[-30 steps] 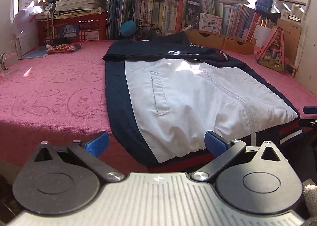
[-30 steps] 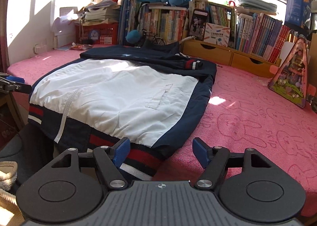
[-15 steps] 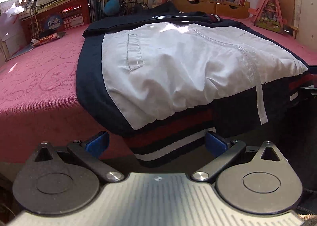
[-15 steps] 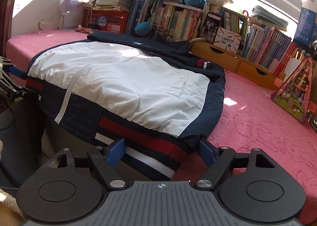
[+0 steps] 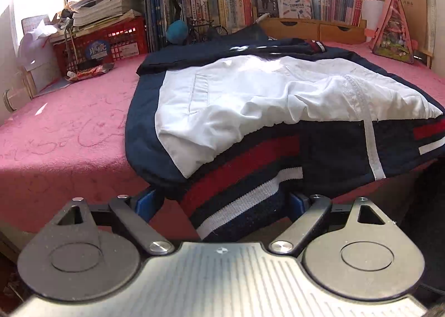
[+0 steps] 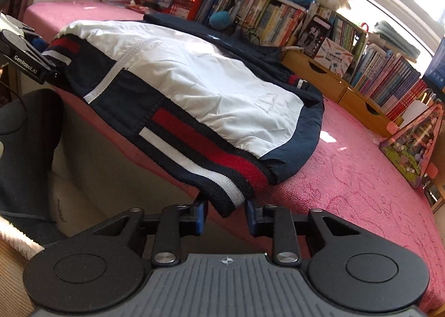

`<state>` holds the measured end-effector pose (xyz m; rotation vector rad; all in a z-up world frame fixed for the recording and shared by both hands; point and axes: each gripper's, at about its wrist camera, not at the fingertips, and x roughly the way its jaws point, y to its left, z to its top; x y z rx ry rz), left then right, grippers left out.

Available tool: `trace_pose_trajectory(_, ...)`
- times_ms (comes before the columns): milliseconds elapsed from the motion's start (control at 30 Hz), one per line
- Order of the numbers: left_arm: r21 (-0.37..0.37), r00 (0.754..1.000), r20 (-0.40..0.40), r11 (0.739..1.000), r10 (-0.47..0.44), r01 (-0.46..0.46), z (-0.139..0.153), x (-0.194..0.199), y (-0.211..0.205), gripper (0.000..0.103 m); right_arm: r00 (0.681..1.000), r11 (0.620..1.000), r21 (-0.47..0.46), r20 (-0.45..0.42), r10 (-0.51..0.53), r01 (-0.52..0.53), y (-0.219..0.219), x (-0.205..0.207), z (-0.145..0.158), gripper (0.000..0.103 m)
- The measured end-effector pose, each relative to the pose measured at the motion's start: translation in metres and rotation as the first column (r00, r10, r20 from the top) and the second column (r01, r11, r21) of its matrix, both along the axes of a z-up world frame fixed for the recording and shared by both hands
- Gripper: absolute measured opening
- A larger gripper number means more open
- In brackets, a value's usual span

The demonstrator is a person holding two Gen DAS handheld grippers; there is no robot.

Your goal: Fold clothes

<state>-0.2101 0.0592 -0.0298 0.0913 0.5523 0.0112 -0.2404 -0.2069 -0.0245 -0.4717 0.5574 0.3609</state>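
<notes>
Closing in: right gripper [image 6: 225, 212] narrowing around the striped hem corner of the jacket [image 6: 194, 89] on the pink bed cover [image 6: 361, 192], pads beside it, not clearly pressing. Left gripper [image 5: 222, 203] spread wide astride the opposite corner, just closing. Risking a one-sided, skewed lift.

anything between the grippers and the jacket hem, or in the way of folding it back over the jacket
Nothing visible does. The striped hem hangs over the pink surface's edge, already between the fingers of the right gripper, whose jaws have just been closing, and of the left gripper, still wide. The jacket top is bare; clutter sits well behind it.
</notes>
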Motion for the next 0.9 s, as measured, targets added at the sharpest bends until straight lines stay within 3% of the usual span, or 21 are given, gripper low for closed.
trace_pose_trajectory(67, -0.023, 0.997, 0.082, 1.0, 0.001, 0.001, 0.021, -0.005, 0.003, 0.089, 1.0, 0.995, 0.099, 0.013, -0.018, 0.017, -0.009, 0.001, 0.023, 0.026)
trace_pose_trajectory(167, -0.059, 0.986, 0.167, 0.998, -0.007, 0.018, 0.05, 0.016, 0.012, 0.094, 0.998, 0.986, 0.166, 0.053, -0.039, 0.03, -0.014, 0.013, 0.046, 0.026)
trace_pose_trajectory(433, -0.006, 0.984, 0.176, 0.999, 0.034, -0.033, 0.077, 0.124, 0.029, 0.096, 0.992, 0.935, 0.344, 0.056, -0.11, 0.084, 0.005, 0.121, 0.073, 0.026)
trace_pose_trajectory(500, 0.031, 0.985, 0.168, 0.999, 0.033, -0.039, 0.088, 0.148, 0.035, 0.1, 0.989, 0.892, 0.432, -0.003, -0.148, 0.135, 0.002, 0.158, 0.081, 0.026)
trace_pose_trajectory(567, 0.08, 0.989, 0.146, 0.996, 0.015, -0.027, 0.092, 0.171, 0.037, 0.103, 0.978, 0.824, 0.528, -0.088, -0.189, 0.206, -0.009, 0.196, 0.089, 0.026)
trace_pose_trajectory(667, 0.131, 0.999, 0.046, 0.991, -0.011, 0.005, 0.088, 0.207, 0.041, 0.103, 0.935, 0.703, 0.618, -0.27, -0.232, 0.353, -0.033, 0.259, 0.083, 0.03)
trace_pose_trajectory(733, 0.111, 1.0, -0.023, 0.994, -0.011, 0.013, 0.079, 0.222, 0.047, 0.103, 0.906, 0.651, 0.638, -0.369, -0.209, 0.41, -0.045, 0.289, 0.076, 0.032)
trace_pose_trajectory(767, 0.096, 0.999, -0.052, 0.995, -0.01, 0.015, 0.073, 0.228, 0.05, 0.103, 0.905, 0.642, 0.65, -0.386, -0.182, 0.406, -0.049, 0.295, 0.075, 0.036)
trace_pose_trajectory(800, 0.081, 0.998, -0.066, 0.997, -0.014, 0.019, 0.067, 0.23, 0.053, 0.103, 0.923, 0.648, 0.67, -0.358, -0.145, 0.362, -0.052, 0.293, 0.078, 0.038)
trace_pose_trajectory(833, 0.066, 0.997, -0.077, 0.998, -0.018, 0.023, 0.062, 0.233, 0.055, 0.103, 0.941, 0.669, 0.676, -0.318, -0.116, 0.311, -0.053, 0.287, 0.081, 0.046)
trace_pose_trajectory(900, 0.041, 0.996, -0.089, 0.998, -0.034, 0.037, 0.054, 0.236, 0.059, 0.103, 0.976, 0.752, 0.631, -0.202, -0.08, 0.192, -0.052, 0.268, 0.089, 0.06)
